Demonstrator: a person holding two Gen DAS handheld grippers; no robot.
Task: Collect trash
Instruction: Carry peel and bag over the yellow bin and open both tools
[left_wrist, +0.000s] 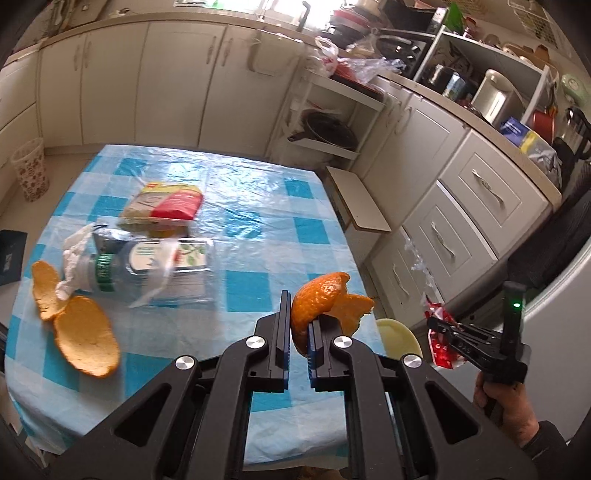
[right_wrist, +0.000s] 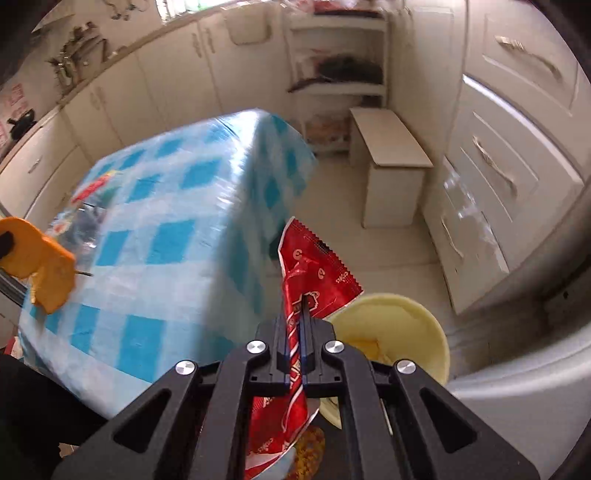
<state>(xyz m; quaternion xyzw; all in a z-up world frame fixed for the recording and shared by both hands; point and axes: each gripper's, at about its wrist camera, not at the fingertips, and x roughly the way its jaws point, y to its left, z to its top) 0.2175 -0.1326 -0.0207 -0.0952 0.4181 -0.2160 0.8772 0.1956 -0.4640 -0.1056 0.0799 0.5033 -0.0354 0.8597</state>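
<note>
My left gripper (left_wrist: 298, 314) is shut on a piece of orange peel (left_wrist: 325, 301), held above the right edge of the blue checked table (left_wrist: 240, 206). The same orange peel (right_wrist: 40, 262) shows at the left of the right wrist view. My right gripper (right_wrist: 294, 317) is shut on a red snack wrapper (right_wrist: 314, 262), held over the floor beside the table, just left of a pale yellow bin (right_wrist: 402, 332). In the left wrist view the right gripper (left_wrist: 439, 326) and its red wrapper (left_wrist: 441, 350) hang off the table's right side, near the yellow bin (left_wrist: 397, 336).
On the table lie more orange peels (left_wrist: 85, 332), a crushed plastic bottle with white tissue (left_wrist: 110, 266), a clear tray (left_wrist: 188, 266) and a red and yellow packet (left_wrist: 166, 206). A white stool (right_wrist: 391, 162) and drawers (right_wrist: 509, 166) stand to the right. A patterned basket (left_wrist: 29, 170) sits on the floor.
</note>
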